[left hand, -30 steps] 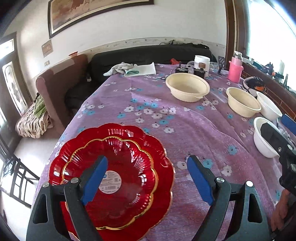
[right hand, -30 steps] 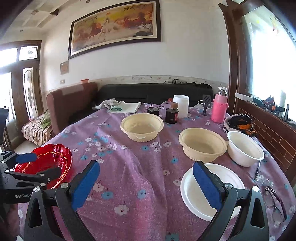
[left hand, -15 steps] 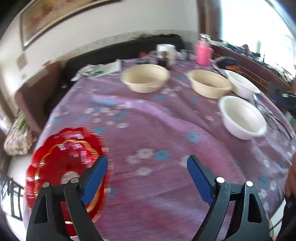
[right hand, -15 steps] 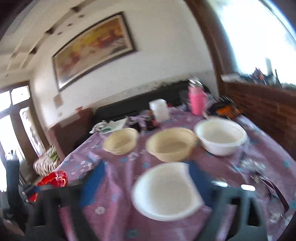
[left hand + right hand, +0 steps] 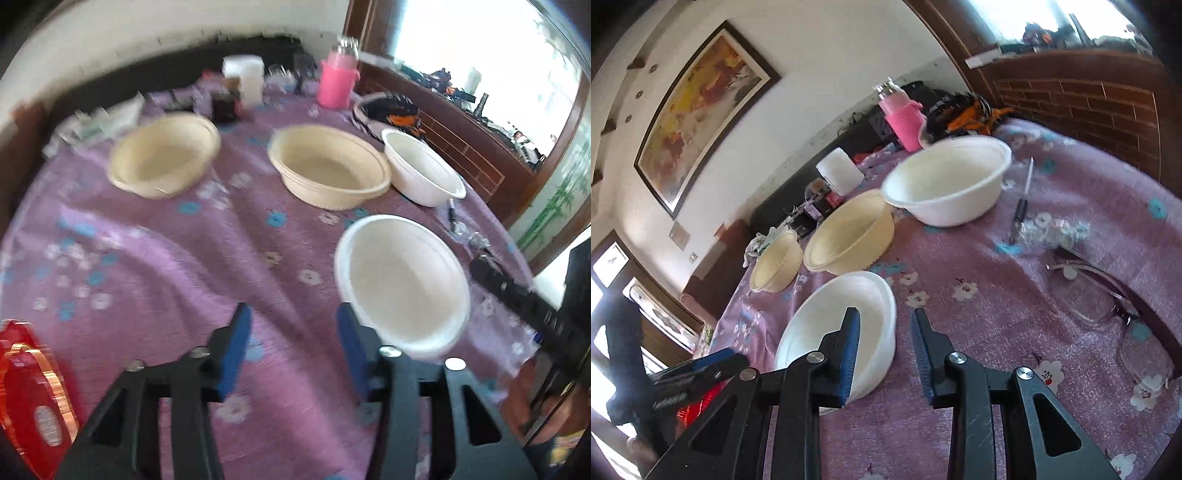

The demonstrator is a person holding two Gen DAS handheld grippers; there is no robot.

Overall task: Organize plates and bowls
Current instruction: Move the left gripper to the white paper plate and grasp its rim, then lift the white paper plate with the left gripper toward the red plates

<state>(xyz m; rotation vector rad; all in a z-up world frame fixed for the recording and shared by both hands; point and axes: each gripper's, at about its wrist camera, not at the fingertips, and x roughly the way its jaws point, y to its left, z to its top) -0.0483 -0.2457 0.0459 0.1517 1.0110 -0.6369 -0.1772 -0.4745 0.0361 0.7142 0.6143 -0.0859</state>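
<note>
The near white bowl (image 5: pixel 402 284) sits in the lower right of my left wrist view, on the purple flowered tablecloth (image 5: pixel 192 258); in my right wrist view the same bowl (image 5: pixel 842 325) lies lower left of centre. My right gripper (image 5: pixel 884 350) is closing, its left blue pad over the bowl's inside and its right pad outside the rim, so the rim is in the gap, though I cannot see the pads pressing on it. My left gripper (image 5: pixel 291 347) is closing too, with only tablecloth between its pads; its right pad is just beside the bowl's near rim, and I cannot tell whether it touches.

Further up the left view stand a cream bowl (image 5: pixel 328 166) at centre, a second cream bowl (image 5: pixel 162 155) to the upper left, and a second white bowl (image 5: pixel 421 170) to the right of the centre one, their rims close together. The red plates (image 5: pixel 33 406) are cut off by the lower left edge.

Beyond them, at the top, I see a pink bottle (image 5: pixel 336 81) and a white cup (image 5: pixel 245 75). In the right view, a pen (image 5: pixel 1021 201) and a pair of glasses (image 5: pixel 1108 295) lie on the cloth at right. A framed painting (image 5: pixel 701 103) hangs on the wall at upper left.
</note>
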